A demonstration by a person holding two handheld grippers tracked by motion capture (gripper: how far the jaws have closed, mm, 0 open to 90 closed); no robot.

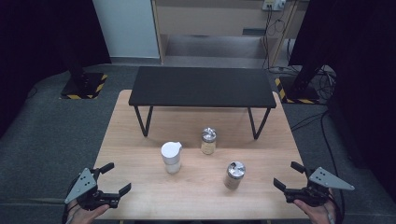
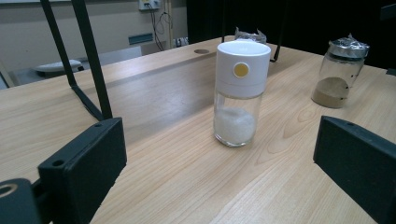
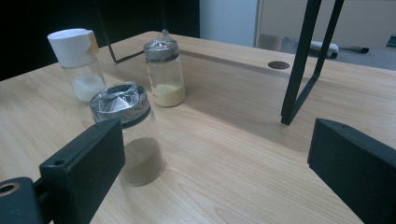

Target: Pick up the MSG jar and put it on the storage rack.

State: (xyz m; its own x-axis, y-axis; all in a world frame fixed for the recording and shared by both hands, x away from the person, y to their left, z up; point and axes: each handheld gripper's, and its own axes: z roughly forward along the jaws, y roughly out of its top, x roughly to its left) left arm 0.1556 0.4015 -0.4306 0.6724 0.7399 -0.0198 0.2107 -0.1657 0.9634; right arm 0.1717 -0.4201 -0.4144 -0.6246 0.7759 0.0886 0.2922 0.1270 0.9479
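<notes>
Both tools rest at the near edge of the counter (image 1: 140, 186), so the work looks to be at its start: the approach, with nothing grasped yet. The left tool (image 1: 113, 178) sits at the near left corner, its jaws spread wide with nothing between them. The right tool (image 1: 288, 175) sits at the near right corner, likewise spread and empty.

Three jars stand mid-counter, in front of a black rack (image 1: 203, 86) that spans the far half. The white-capped jar (image 1: 171, 157) stands left of centre; seen from the left gripper view, it is straight ahead of that tool's jaws, upright, with white grains (image 2: 235, 126) in the bottom and well apart from the jaws. The brown jar (image 1: 234, 175) is nearest the right tool; in the right gripper view it stands just beyond the left-hand jaw, partly hidden behind it, not touching as far as I can tell. The yellow jar (image 1: 208, 141) stands farther back, between the other two and apart from both.

The next move, as I judge it, is a forward reach: the left tool toward the white-capped jar, or the right tool swung a little left to centre the brown jar between its jaws. Either grip should land on the glass body below the cap and keep the jar upright.
</notes>
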